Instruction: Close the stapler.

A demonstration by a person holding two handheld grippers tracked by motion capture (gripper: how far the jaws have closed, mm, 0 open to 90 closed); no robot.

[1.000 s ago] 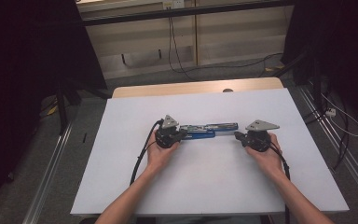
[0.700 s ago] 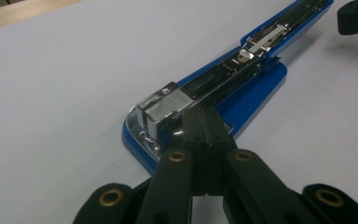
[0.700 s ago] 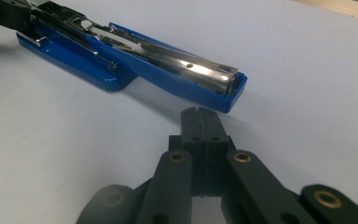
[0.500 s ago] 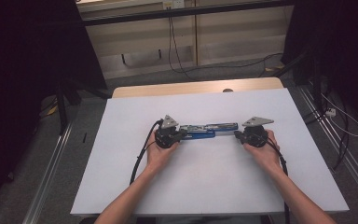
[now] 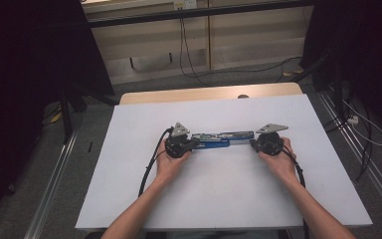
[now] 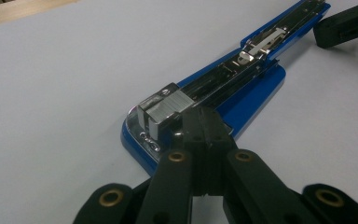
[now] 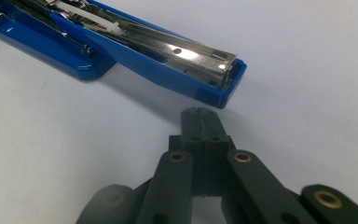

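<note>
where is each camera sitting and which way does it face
High view: above the person's side, looking forward and down on the table; both forearms, left gripper, right gripper.
Left gripper view: rides the left gripper, jaws shut, facing the opened blue stapler.
Right gripper view: rides the right gripper, jaws shut, facing the stapler's other end.
Shared: the stapler.

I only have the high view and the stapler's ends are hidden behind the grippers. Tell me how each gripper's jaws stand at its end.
Observer: The left gripper is shut, its tip resting on the blue stapler beside the metal head end.
Operator: Now report the right one.
Observer: The right gripper is shut too, with bare white table between its tip and the stapler's end.
Operator: Describe the stapler's state.
Observer: It lies opened flat, the shiny staple channel facing up.
</note>
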